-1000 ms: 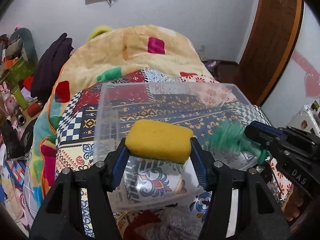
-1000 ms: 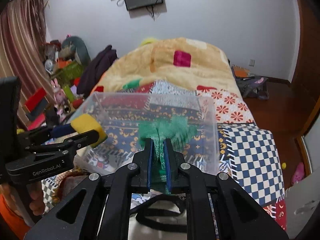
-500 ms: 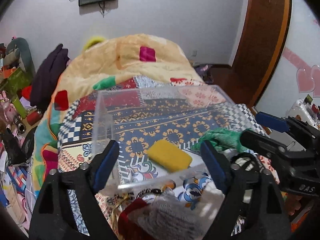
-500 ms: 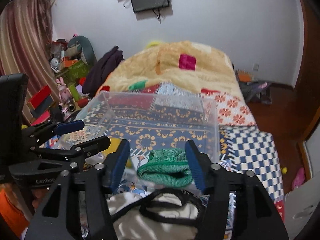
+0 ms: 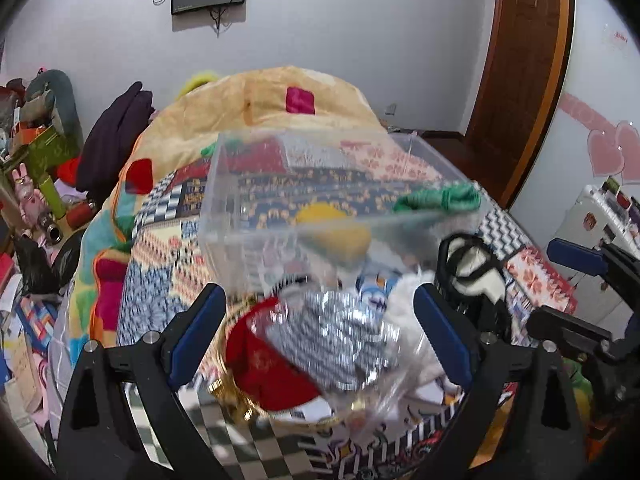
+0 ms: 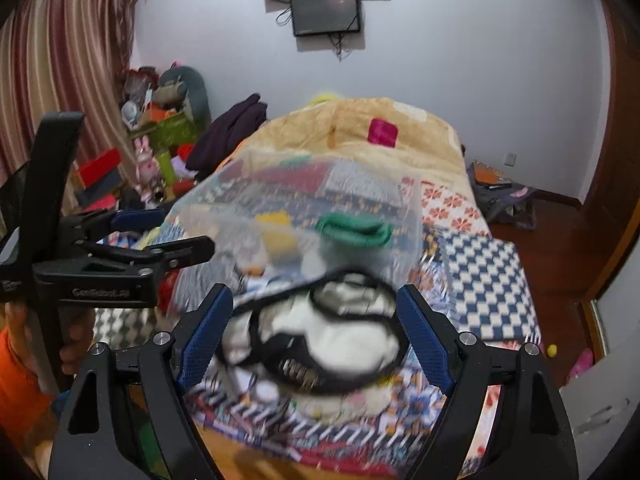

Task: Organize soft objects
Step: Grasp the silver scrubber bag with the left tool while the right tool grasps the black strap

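- A bed covered in a patchwork quilt [image 5: 168, 208] of checks, florals and bright blocks fills the middle of a bedroom; a tan blanket [image 6: 360, 120] lies heaped at its far end.
- Behind it are a plain white wall, a wall-mounted screen [image 6: 326, 12] and a brown wooden door [image 5: 520, 72] to the right.
- A clear plastic bin [image 5: 224, 200] sits on the quilt. Inside it lie a yellow sponge [image 5: 332, 228] and, to its right, a green knitted piece [image 5: 440, 198], close together.
- The left gripper [image 5: 320, 334] has its blue-padded fingers spread wide and holds nothing. Below it, just in front of the bin, lie a red fabric item [image 5: 264, 364] and a silvery striped bundle [image 5: 336, 332].
- The right gripper [image 6: 312, 334] also has its fingers wide apart and empty, framing a white soft item with black straps [image 6: 340, 332] on the quilt.
- Only the right wrist view shows the striped curtain [image 6: 60, 60], the toy clutter [image 6: 160, 128] by the wall and the person's hand [image 6: 76, 344] on the left tool.
- Only the left wrist view shows pink heart decals [image 5: 608, 152] on the right-hand wall.
- Both views are motion-blurred near the bin, so the near items' shapes are hard to make out.
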